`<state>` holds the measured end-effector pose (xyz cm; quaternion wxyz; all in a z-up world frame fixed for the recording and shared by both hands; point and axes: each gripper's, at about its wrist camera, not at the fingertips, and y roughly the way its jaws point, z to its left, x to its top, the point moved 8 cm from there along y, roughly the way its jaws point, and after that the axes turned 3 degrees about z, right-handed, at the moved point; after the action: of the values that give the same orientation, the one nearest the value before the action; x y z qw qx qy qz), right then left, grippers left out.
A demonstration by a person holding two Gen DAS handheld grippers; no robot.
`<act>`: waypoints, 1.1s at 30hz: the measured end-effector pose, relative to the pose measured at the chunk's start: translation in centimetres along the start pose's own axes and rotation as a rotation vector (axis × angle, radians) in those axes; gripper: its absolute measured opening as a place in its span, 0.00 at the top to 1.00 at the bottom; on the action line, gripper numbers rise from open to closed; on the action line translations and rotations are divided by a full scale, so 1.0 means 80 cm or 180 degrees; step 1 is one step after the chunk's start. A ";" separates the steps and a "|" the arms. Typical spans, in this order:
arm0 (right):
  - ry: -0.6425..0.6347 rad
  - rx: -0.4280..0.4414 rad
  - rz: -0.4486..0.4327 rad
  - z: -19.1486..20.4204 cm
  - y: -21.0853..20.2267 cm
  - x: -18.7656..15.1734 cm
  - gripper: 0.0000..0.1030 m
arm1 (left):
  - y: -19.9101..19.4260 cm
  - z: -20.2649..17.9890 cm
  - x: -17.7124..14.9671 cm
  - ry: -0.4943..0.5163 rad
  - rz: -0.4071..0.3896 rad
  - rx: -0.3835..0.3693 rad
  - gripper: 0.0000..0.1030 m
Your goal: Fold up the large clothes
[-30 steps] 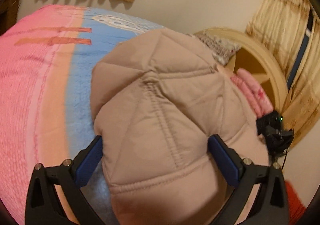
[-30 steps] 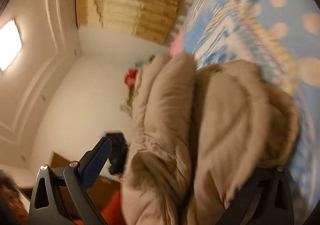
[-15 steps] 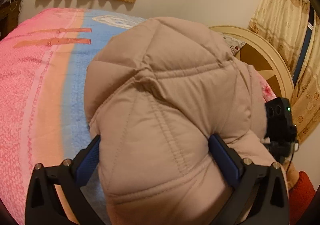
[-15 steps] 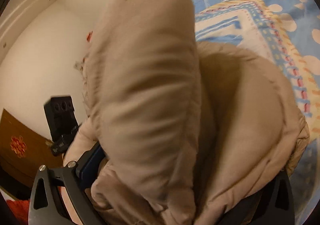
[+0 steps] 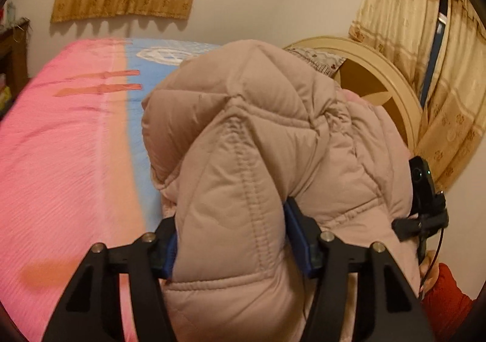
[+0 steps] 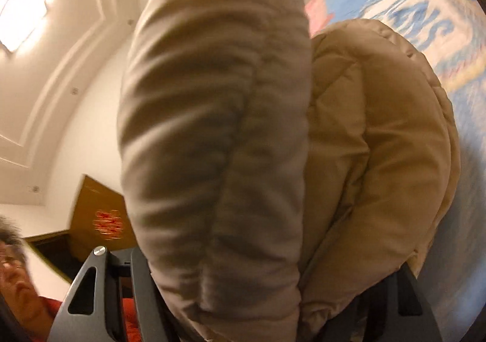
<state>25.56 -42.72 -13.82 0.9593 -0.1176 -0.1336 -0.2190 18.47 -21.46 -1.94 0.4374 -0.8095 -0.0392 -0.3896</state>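
My left hand-held gripper point(image 5: 232, 243) is clamped on the puffy, soft, bulky jacket point(image 5: 273, 141), best held at stitched seams; my right hand-held gripper point(image 6: 273, 296) is clamped on it too.

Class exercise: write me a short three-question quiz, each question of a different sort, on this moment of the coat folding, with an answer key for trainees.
1. True or false: the left gripper is shut on a fold of the beige quilted puffer coat.
2. Multiple choice: what lies under the coat in the left wrist view? A) a wooden floor B) a pink, orange and blue bedspread C) a glass table
3. Fill the gap: the cream arched headboard stands to the ___ of the coat in the left wrist view.

Key: 1 true; 2 B; 3 right
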 end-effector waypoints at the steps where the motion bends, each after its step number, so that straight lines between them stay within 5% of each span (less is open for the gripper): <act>1: 0.0026 0.0087 0.0011 0.012 0.004 -0.017 0.35 | -0.020 0.002 -0.011 -0.0025 0.0004 0.0062 0.41; 9: 0.0251 0.0332 0.0149 0.032 0.056 -0.119 0.35 | -0.086 0.030 -0.121 -0.0230 0.0156 0.0891 0.41; 15: 0.0103 -0.0337 0.0163 0.001 0.083 -0.137 0.36 | -0.072 0.057 -0.159 -0.0221 0.0112 0.1382 0.41; 27: 0.0229 -0.0611 -0.0114 -0.019 0.075 -0.156 0.37 | -0.078 0.058 -0.178 -0.0106 -0.0070 0.1551 0.40; 33: -0.0031 -0.0609 -0.0051 0.052 0.081 -0.188 0.37 | -0.100 0.058 -0.184 -0.0190 -0.0203 0.1391 0.46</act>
<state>14.55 -30.01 -15.68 0.9413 -0.2088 -0.1177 -0.2378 7.79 -9.06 -7.76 0.5886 -0.7050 -0.1612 -0.3613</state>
